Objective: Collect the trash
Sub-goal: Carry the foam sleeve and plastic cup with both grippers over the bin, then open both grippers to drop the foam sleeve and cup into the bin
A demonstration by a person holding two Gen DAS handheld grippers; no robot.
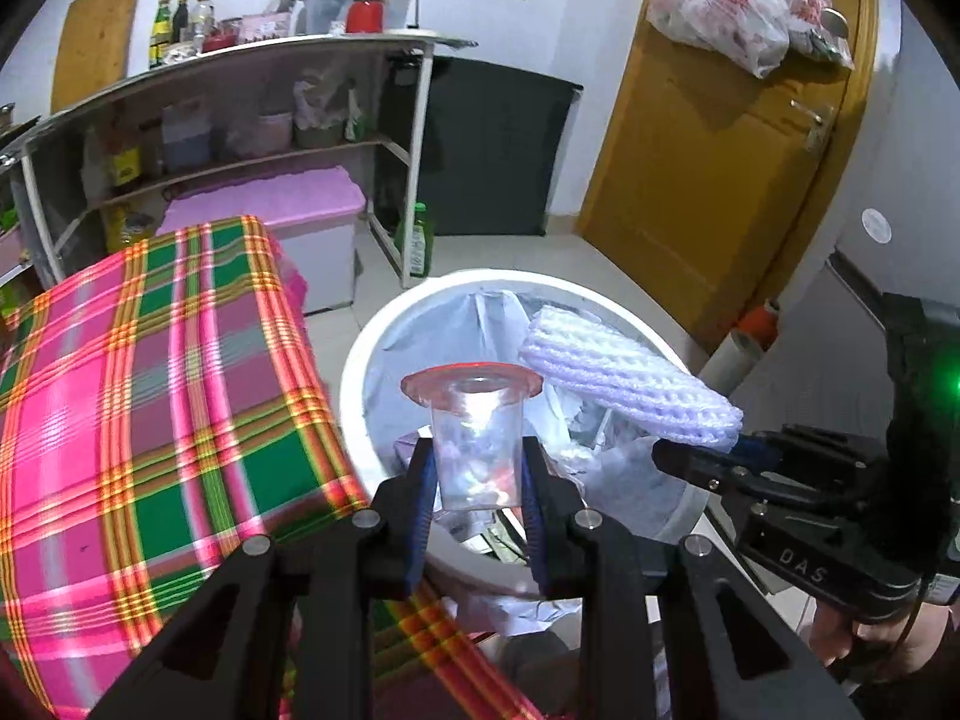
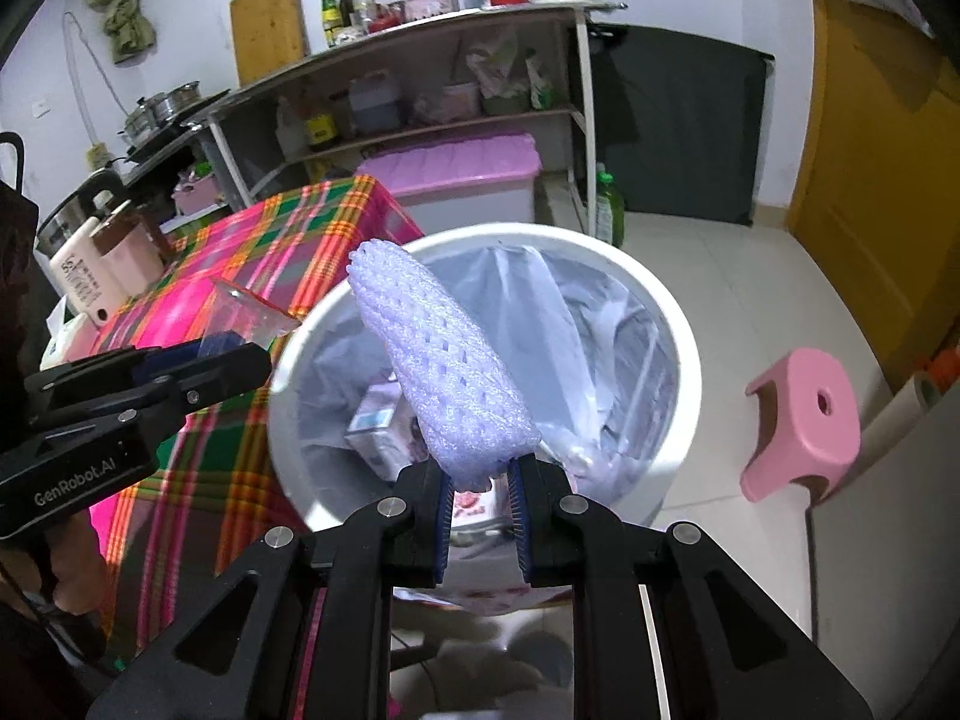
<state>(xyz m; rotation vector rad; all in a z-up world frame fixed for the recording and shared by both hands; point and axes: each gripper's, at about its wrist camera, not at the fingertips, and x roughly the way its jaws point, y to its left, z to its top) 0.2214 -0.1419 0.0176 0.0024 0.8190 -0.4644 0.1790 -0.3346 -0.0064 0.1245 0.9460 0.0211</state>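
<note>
Here the clear plastic cup (image 1: 475, 438) with a red rim sat clamped in the left tongs (image 1: 477, 492), above the white trash bin (image 1: 360, 360). Beside it, the right tongs (image 2: 480, 495) gripped a white foam net sleeve (image 2: 441, 372) over the bin's bag-lined opening, next to the plaid-covered desk (image 1: 150, 372).

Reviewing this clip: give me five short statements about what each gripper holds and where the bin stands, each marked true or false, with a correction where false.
1. The left gripper is shut on a clear plastic cup. True.
2. The right gripper is open and holds nothing. False: it is shut on a white foam net sleeve.
3. The trash bin is lined with a plastic bag and already holds rubbish. True.
4. The cup has a blue rim. False: the rim is red.
5. The pink stool stands on the plaid cloth. False: it stands on the tiled floor, on the bin's other side.
</note>
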